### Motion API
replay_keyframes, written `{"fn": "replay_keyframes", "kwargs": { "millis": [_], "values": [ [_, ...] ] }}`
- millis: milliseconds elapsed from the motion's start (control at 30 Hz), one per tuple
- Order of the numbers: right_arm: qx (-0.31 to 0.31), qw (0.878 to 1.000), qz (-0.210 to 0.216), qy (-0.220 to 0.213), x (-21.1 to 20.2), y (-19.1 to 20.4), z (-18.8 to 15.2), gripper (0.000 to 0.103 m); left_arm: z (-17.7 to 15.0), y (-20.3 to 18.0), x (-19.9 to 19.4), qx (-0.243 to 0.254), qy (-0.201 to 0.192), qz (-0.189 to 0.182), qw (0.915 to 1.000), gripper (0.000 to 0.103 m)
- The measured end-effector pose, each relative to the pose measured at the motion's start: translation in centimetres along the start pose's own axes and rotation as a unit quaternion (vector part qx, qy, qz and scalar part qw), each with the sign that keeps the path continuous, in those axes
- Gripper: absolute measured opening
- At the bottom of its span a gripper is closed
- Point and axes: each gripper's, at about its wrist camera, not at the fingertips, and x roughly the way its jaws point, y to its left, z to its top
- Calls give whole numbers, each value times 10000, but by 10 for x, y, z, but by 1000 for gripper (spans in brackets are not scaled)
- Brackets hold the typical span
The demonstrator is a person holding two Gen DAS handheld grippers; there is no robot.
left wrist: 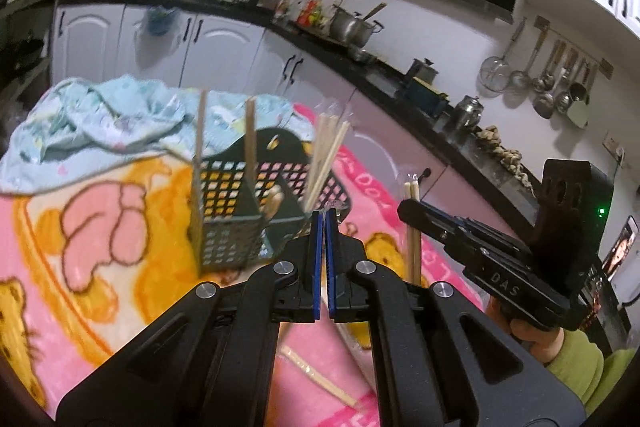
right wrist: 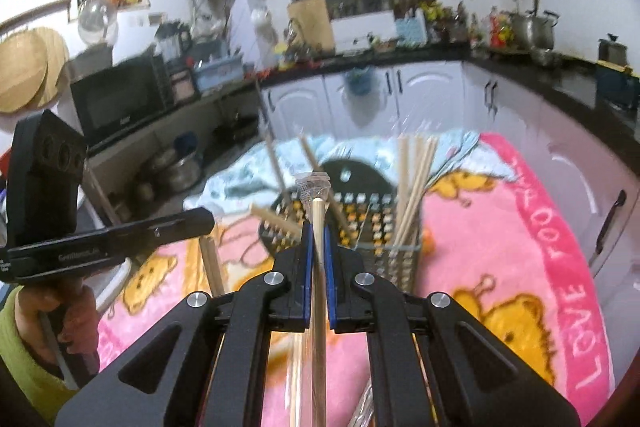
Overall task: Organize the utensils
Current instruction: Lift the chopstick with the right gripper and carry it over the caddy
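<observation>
A dark green mesh utensil basket [left wrist: 224, 227] stands on the pink blanket, with a bundle of chopsticks [left wrist: 326, 155] and two single sticks upright in it. My left gripper [left wrist: 324, 217] hovers just in front of it, jaws together, with a scrap of clear wrapper [left wrist: 334, 205] at the tips. In the right wrist view a wooden stick [right wrist: 212, 267] hangs under the left gripper [right wrist: 204, 221]. My right gripper [right wrist: 319, 231] is shut on a pair of chopsticks [right wrist: 318, 219] with a clear wrapper end on top, held near the basket [right wrist: 372, 219].
The pink cartoon blanket [right wrist: 520, 247] covers the table, and a crumpled light blue cloth [left wrist: 100, 119] lies behind the basket. A wrapped chopstick [left wrist: 320, 379] shows below my left gripper. White cabinets and a cluttered black counter [left wrist: 380, 71] ring the table. Green sleeves [left wrist: 576, 359] hold both grippers.
</observation>
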Motion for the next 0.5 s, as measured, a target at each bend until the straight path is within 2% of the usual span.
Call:
{"fn": "replay_keyframes", "kwargs": {
  "millis": [167, 500],
  "values": [
    [36, 9989, -216, -423, -13, -10, 13, 6, 19, -17, 3, 195, -98, -88, 9997, 0],
    [-139, 9952, -445, -863, -24, -19, 44, 6, 70, -49, 3, 523, -516, -171, 9972, 0]
  ]
}}
